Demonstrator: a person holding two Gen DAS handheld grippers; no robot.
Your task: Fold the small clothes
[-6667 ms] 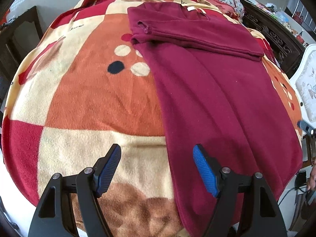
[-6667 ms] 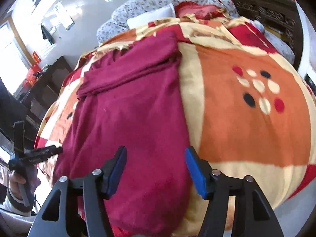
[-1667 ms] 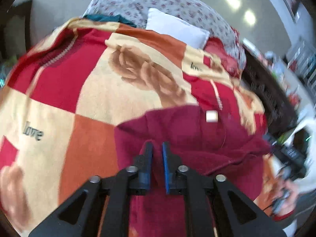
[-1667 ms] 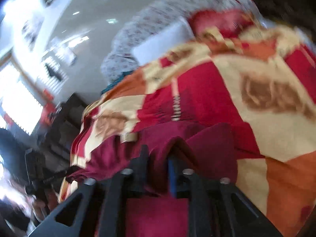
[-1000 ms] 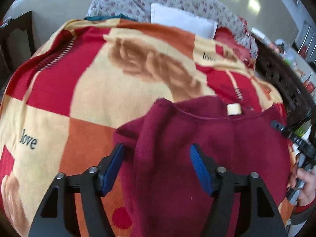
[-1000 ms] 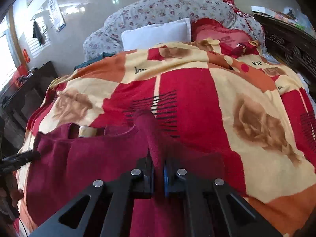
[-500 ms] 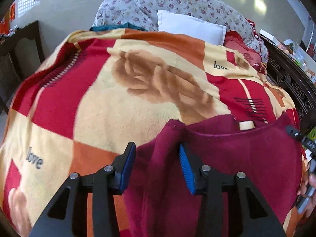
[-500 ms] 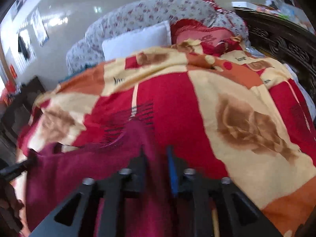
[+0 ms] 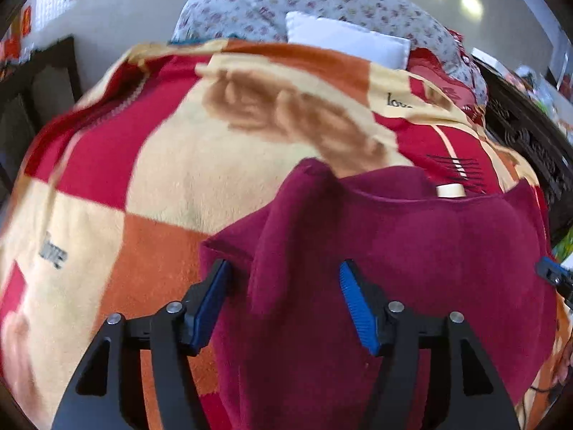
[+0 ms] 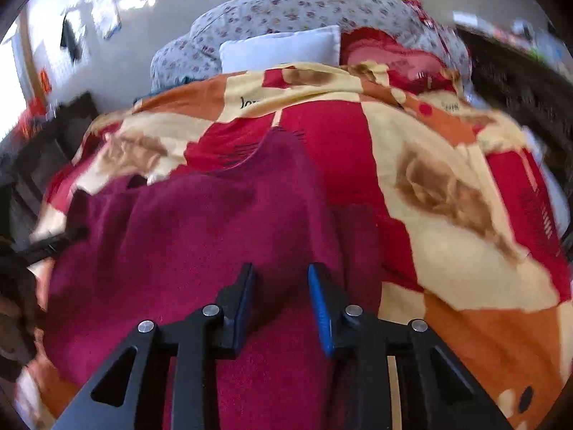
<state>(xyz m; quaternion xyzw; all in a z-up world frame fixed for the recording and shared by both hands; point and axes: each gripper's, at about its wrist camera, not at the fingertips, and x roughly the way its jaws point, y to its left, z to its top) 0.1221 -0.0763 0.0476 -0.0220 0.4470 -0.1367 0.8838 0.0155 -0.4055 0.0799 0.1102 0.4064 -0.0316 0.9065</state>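
Lying on the checked blanket (image 9: 150, 179), the maroon garment (image 9: 412, 251) has its collar away from both grippers. Only the left wrist view shows its collar label (image 9: 450, 190). The left gripper (image 9: 283, 304) and right gripper (image 10: 281, 301) are released, fingers apart over the cloth.

Checked blanket (image 9: 172, 165) in red, cream, orange, with brown rose prints and "love" lettering, covers bed. White pillow (image 9: 347, 41) at head end, leaning against floral grey bedding (image 9: 322, 3); red cushion (image 10: 386, 55) just beside pillow. Dark carved wooden furniture (image 9: 533, 150) along right side. Dark cabinet (image 10: 50, 143) left.
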